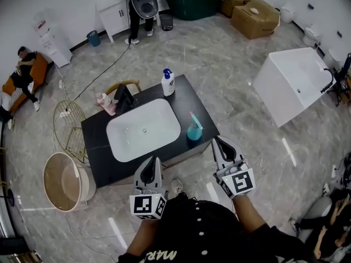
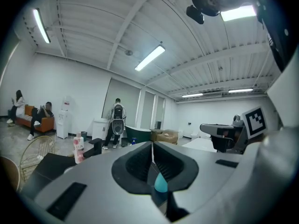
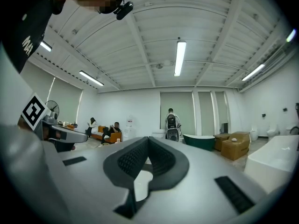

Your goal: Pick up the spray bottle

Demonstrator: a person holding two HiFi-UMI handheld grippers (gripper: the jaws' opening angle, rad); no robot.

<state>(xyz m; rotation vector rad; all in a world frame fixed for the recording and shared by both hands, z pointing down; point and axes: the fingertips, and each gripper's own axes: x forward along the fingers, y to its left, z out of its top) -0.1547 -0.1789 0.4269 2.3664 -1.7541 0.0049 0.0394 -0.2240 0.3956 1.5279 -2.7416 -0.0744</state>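
Counting grippers, says the checker: state of each?
Stockkeeper: Left gripper (image 1: pixel 150 163), jaws together, nothing between them. Right gripper (image 1: pixel 218 143), jaws together, nothing between them. Both held off the near edge of the black counter (image 1: pixel 98 141).
Checker: Spray bottle?
Stockkeeper: One teal spray bottle (image 1: pixel 193 129), upright at the counter's right front corner, beside the white basin (image 1: pixel 118 129), near the right gripper's tips, apart from them.

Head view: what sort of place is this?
Likely a bathroom-fixture showroom or test hall: a freestanding black counter with a white basin, a white rectangular bathtub, and a dark green bathtub by the far wall.
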